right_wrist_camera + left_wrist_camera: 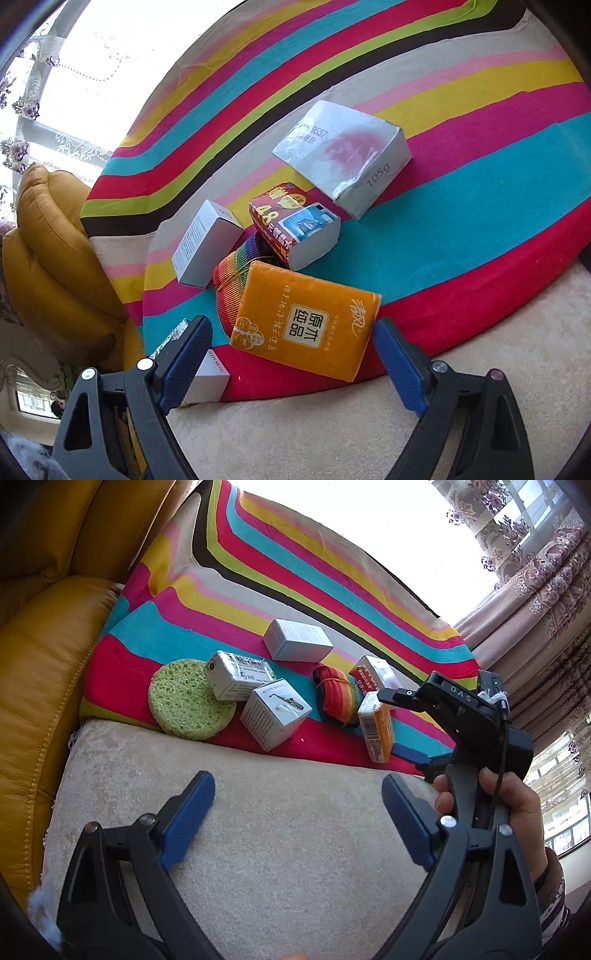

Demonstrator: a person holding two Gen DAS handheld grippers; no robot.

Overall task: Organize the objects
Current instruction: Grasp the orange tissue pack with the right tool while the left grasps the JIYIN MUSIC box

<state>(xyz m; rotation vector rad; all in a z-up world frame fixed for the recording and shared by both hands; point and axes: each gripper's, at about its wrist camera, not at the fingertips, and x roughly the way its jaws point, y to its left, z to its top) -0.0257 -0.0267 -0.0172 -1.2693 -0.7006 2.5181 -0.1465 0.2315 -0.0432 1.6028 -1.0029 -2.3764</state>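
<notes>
In the left wrist view, the left gripper (297,812) is wide open and empty over the beige cushion (277,849); boxes and a green sponge (186,705) lie ahead on the striped cloth (258,572). In the right wrist view, the right gripper (291,354) is wide open just before the orange tissue pack (303,319), which leans on a rainbow strap (231,284).

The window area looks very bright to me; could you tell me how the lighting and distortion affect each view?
Left wrist view: the window is blown out white and the striped cloth bows with fisheye curvature. Right wrist view: glare washes out print on the silver box; the orange tissue pack stays sharp.
</notes>
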